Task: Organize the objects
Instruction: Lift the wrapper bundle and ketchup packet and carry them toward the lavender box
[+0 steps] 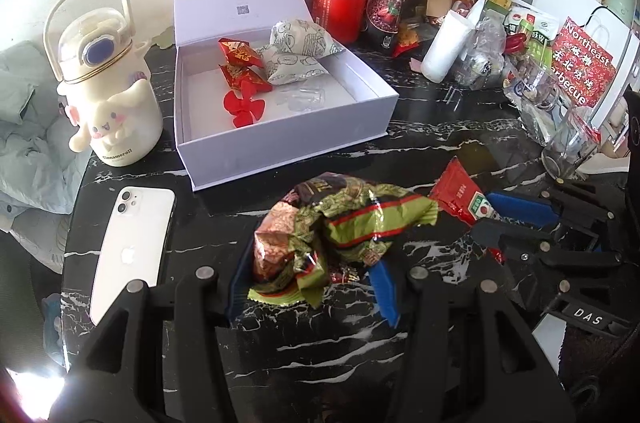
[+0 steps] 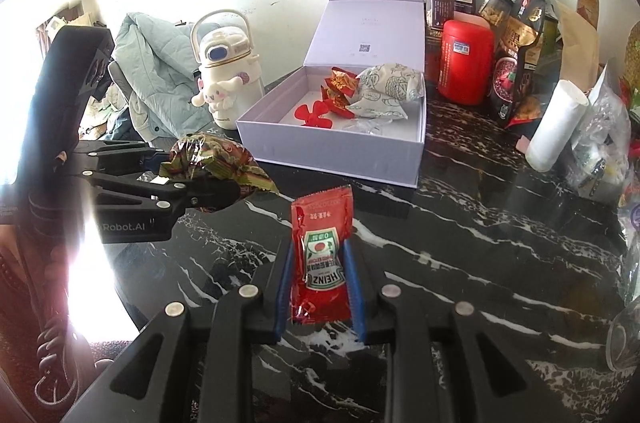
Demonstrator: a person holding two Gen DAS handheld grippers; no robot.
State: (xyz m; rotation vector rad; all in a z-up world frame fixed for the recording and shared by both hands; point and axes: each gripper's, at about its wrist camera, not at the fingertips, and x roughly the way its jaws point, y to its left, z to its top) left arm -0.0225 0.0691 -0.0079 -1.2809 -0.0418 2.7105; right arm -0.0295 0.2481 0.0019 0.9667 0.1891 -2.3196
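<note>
Above the black marble table (image 1: 360, 151), both grippers were seen loaded, so the step in hand was judged to be the carry toward the open white box (image 1: 280, 127), not the pickup.

Left gripper (image 1: 308, 287): jaws were held partly apart and clamped on a crumpled green-and-red snack wrapper (image 1: 340, 223). The blue pads were pressed against its sides, with the bulk of the wrapper bunched out ahead of the tips. In the right wrist view the same wrapper (image 2: 208, 159) was seen off the table, near the front-left corner of the box (image 2: 332, 151).

Right gripper (image 2: 320, 287): jaws were brought close together and clamped on a red ketchup packet (image 2: 320, 251). It was pinched flat by its lower half; the upper half stood free above the tips. From the left wrist view the packet (image 1: 460, 195) was seen just right of the wrapper, the two almost touching.

Already inside the box: two red sweets (image 1: 240, 63), a red propeller-shaped piece (image 1: 244, 107), two printed pouches (image 1: 296, 51) and a clear plastic item, hard to make out.

Next move, as judged: each load should be brought over the front wall of the box and let go above the bare part of the floor. Clearance over the wall would be needed, and the grippers should be kept from colliding, since they were close together. The cream bottle (image 1: 108, 91) and white phone (image 1: 132, 243) stood left of the path.
</note>
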